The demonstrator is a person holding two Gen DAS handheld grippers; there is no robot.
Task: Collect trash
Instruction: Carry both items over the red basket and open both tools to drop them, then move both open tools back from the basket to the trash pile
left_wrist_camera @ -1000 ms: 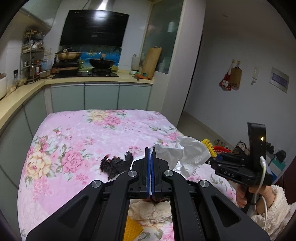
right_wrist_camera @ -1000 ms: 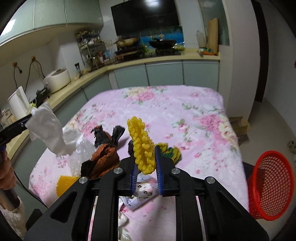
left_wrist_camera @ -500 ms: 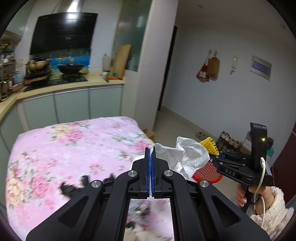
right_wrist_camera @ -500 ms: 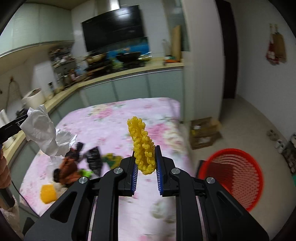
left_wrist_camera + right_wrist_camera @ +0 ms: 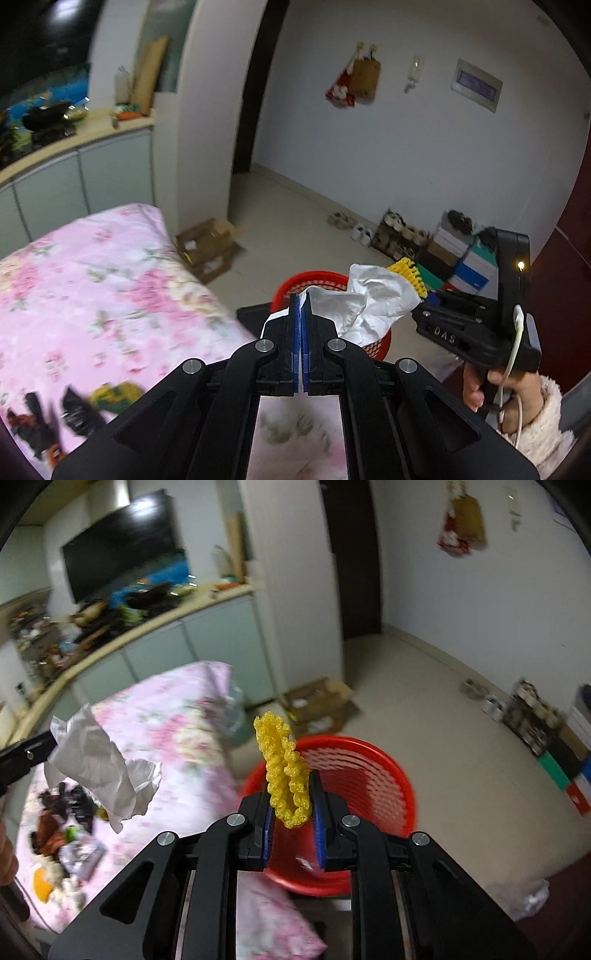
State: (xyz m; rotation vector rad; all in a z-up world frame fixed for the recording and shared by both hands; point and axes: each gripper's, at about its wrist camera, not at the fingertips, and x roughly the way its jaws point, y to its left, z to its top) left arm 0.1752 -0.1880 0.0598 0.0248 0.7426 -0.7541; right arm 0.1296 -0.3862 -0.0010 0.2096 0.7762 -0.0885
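My left gripper [image 5: 300, 308] is shut on a crumpled white tissue [image 5: 364, 302], which bulges out to the right of its blue pads. The same white tissue [image 5: 99, 771] hangs at the left of the right wrist view. My right gripper [image 5: 291, 801] is shut on a knobbly yellow foam net [image 5: 284, 771] that stands up between its pads. A red plastic basket [image 5: 365, 775] sits on the floor just past the table's corner, right behind the yellow net. In the left wrist view the red basket [image 5: 314, 282] shows behind the tissue, with the right gripper [image 5: 419, 295] beyond it.
The table with the pink floral cloth [image 5: 92, 280] lies to the left, with dark and orange scraps [image 5: 62, 827] left on it. A flattened cardboard box [image 5: 317, 705] lies on the floor by the white pillar. Shoes and boxes [image 5: 436, 243] line the far wall.
Both grippers have swung right, away from the table, still holding the tissue and the yellow net. The red basket has come from the right edge to right under the right gripper.
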